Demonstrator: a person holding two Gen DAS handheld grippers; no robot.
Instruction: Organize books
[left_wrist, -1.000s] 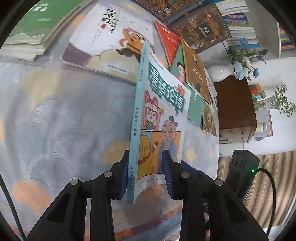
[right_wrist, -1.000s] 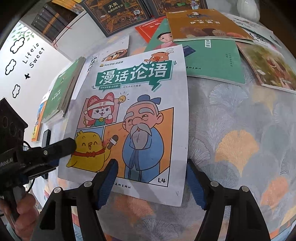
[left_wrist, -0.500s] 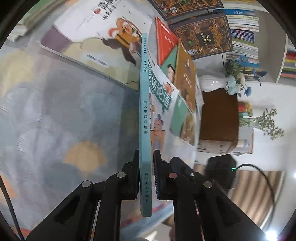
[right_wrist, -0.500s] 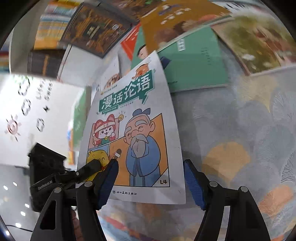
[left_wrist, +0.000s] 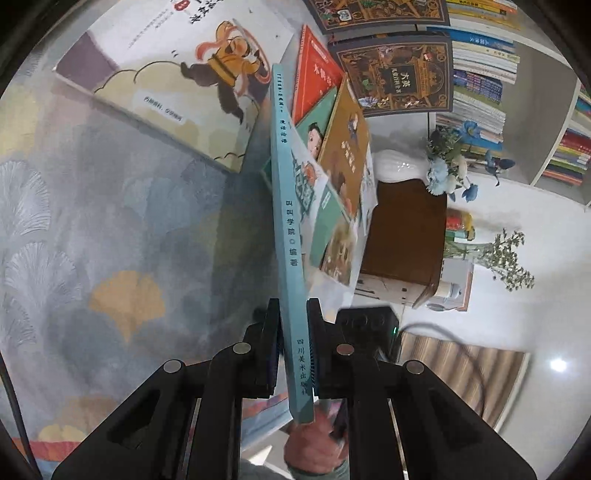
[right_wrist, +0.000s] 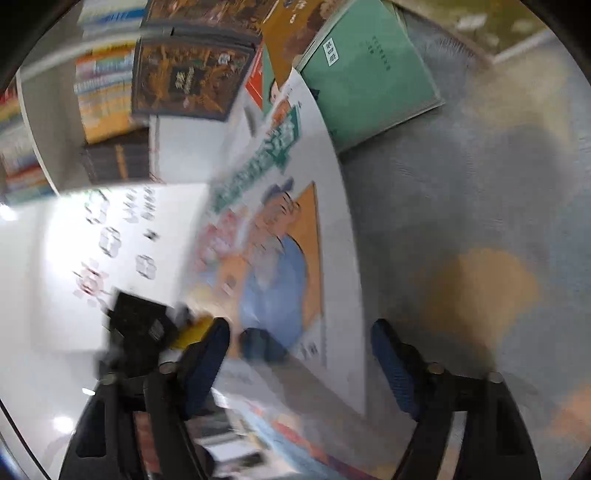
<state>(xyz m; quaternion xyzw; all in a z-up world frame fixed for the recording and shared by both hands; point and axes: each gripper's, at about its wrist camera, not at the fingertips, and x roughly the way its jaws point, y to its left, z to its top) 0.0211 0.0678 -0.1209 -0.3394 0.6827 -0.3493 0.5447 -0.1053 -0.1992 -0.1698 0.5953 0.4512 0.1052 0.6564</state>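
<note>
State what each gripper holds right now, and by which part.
The left gripper is shut on the comic book, clamping its spine near the bottom end. The right gripper holds nothing yet: its jaws are closing around the book's lower edge, pads not touching.

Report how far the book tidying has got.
Done: little shows as finished. In hand: the left gripper is shut on the spine edge of the cartoon book, standing it on edge, while the right gripper has its jaws closing around the book's bottom corner, not yet pressing. Left: the monkey book, red book and green book lie scattered on the tablecloth.
</note>
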